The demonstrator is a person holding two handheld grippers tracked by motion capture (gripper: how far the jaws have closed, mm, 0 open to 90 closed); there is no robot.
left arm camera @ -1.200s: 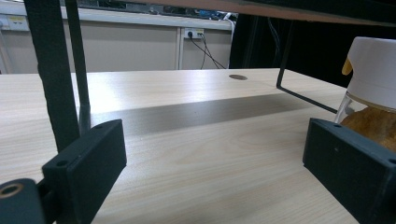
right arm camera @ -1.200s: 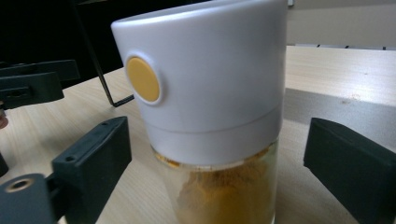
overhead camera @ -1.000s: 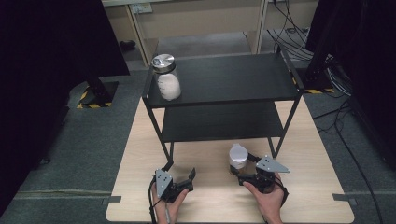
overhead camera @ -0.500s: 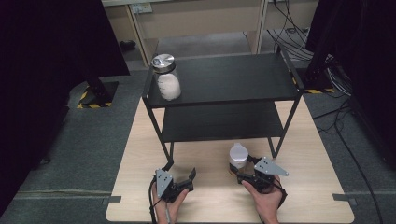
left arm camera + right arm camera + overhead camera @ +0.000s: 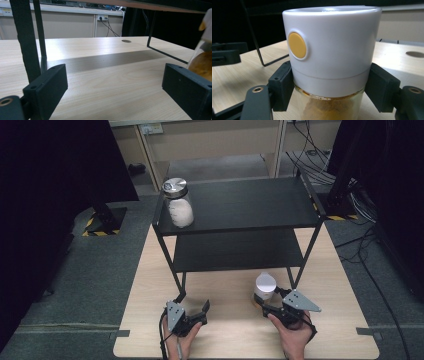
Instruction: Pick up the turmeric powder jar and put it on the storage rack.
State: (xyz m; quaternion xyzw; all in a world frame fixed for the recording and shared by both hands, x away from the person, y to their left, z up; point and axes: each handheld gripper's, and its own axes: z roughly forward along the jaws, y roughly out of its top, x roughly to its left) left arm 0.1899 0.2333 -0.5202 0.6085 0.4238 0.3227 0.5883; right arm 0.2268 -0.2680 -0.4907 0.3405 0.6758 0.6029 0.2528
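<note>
The right gripper has just closed its jaws on the spice jar, its pads pressing each side where the white cap meets the clear body. This jar looks light and rigid but smooth, so it could slip; gripping below the cap's rim seems safest. The left gripper rests wide open and empty beside it. Beyond stands the black shelf rack, bearing a metal-lidded glass jar.
</note>
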